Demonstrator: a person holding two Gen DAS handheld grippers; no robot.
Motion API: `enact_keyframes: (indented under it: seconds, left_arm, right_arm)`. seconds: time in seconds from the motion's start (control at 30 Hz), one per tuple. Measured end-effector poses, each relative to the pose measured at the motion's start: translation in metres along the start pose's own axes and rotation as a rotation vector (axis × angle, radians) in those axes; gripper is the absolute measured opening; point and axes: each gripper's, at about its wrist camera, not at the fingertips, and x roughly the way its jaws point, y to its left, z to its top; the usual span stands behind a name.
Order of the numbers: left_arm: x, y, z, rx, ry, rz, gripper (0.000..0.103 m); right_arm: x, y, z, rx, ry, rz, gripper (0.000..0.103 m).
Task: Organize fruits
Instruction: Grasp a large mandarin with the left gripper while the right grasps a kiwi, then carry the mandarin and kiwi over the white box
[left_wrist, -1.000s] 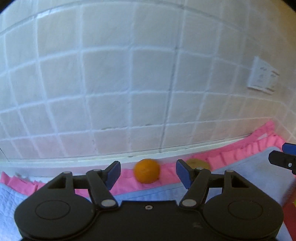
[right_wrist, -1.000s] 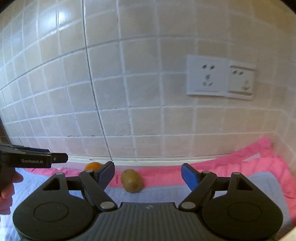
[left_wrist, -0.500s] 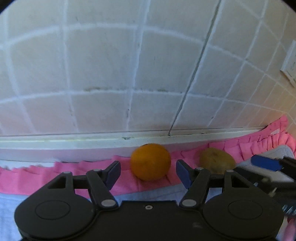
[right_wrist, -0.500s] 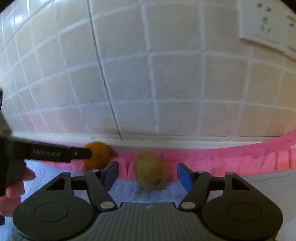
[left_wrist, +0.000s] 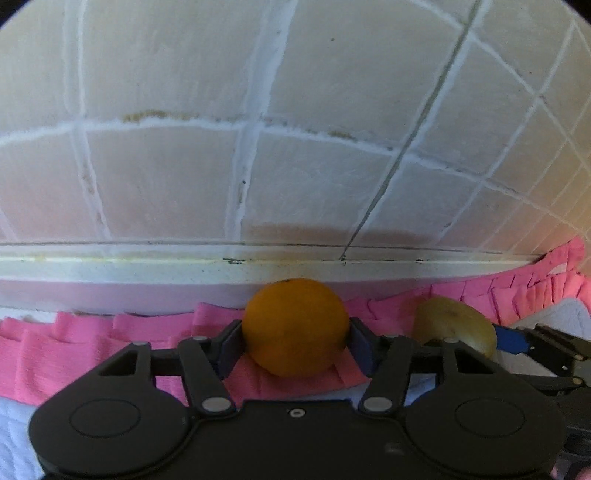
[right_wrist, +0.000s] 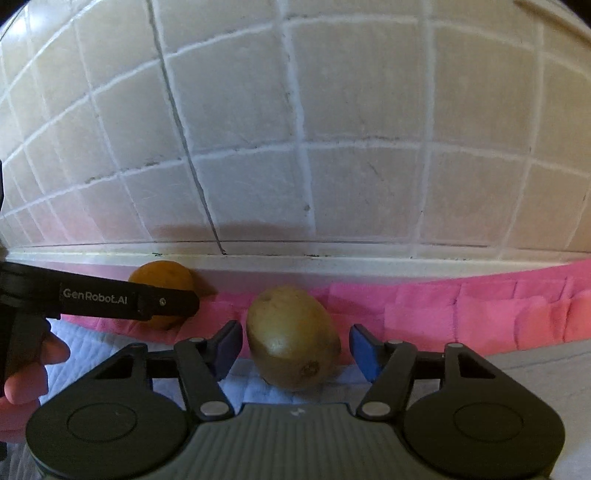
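Two fruits at the foot of the tiled wall, on the pink cloth.

The orange, firm, round and liable to roll, sits between the left gripper pads, which touch its widest part. The kiwi, softer and bruisable, lies between the right gripper jaws, open with gaps either side.

Left gripper clamps the orange; right gripper gapes around the kiwi.

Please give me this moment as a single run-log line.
left gripper: pads against orange, on pink cloth | right gripper: open around kiwi, gaps both sides | nothing lifted
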Motion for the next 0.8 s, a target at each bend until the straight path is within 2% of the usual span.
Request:
enact_keyframes:
  seconds: [0.13, 0.43, 0.6, 0.7, 0.8]
  left_arm:
    - [0.002, -0.005, -0.002, 0.021, -0.009, 0.019, 0.071]
    - [-0.007, -0.017, -0.005, 0.055, -0.029, 0.038, 0.068]
    - [-0.038, -0.03, -0.01, 0.094, -0.056, 0.016, 0.068]
    - [-0.058, -0.046, -0.015, 0.126, -0.068, 0.005, 0.068]
    - [-0.083, -0.072, -0.019, 0.169, -0.097, -0.042, 0.068]
  right_arm:
    - [0.005, -0.002, -0.002, 0.012, 0.015, 0.022, 0.057]
    - [-0.005, -0.009, -0.002, 0.048, 0.02, 0.035, 0.055]
    - [-0.045, -0.013, -0.006, 0.043, 0.0, 0.001, 0.055]
    - [-0.079, -0.021, -0.011, 0.09, -0.023, -0.022, 0.055]
    - [-0.122, -0.032, -0.019, 0.143, -0.067, -0.052, 0.055]
